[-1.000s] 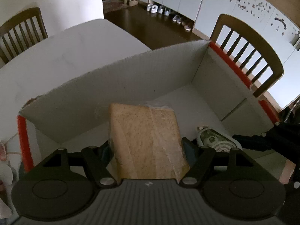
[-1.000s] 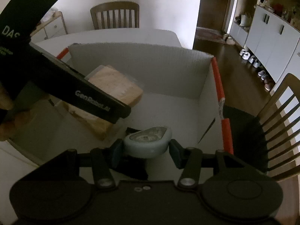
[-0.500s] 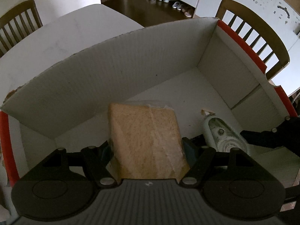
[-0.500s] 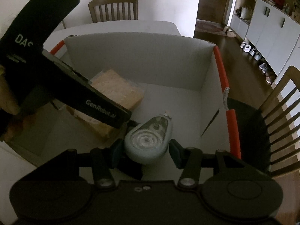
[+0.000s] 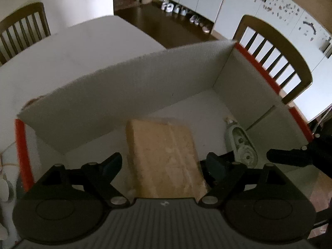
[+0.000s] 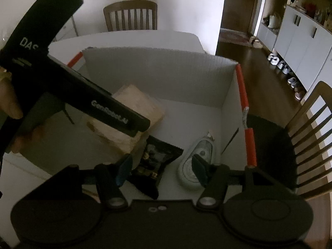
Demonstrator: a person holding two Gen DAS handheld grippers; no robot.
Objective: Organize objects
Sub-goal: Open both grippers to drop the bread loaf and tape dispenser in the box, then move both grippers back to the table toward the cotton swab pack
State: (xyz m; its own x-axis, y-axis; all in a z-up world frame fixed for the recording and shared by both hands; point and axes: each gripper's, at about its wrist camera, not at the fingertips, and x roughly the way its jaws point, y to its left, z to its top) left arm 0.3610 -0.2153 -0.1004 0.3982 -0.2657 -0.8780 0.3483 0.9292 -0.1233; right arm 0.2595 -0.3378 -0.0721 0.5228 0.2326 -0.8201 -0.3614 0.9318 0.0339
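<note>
Wrapped bread block (image 5: 164, 157) is lying in the cardboard box (image 5: 145, 83), toward its left half, tilted, with clear film around it. Left hand-held gripper (image 5: 164, 164) is standing spread around it; a gap is showing between the left finger and the bread, while contact on the right side cannot be told. In the right wrist view the same bread (image 6: 137, 108) is showing partly behind the left tool's black body.

Pale correction-tape dispenser (image 6: 197, 159) is lying flat on the box floor near the right wall, nozzle pointing toward the far wall. Right hand-held gripper (image 6: 161, 168) is hanging spread wide above the floor; its right finger is overlapping the dispenser's edge in view, not pinching it. A dark snack packet (image 6: 153, 161) is lying between the bread and the dispenser, directly under the gap of the right fingers.

Box is sitting on a white counter (image 5: 72, 51), its rims edged in red tape (image 6: 242, 95). Wooden chairs (image 5: 276, 58) are standing around the counter.
</note>
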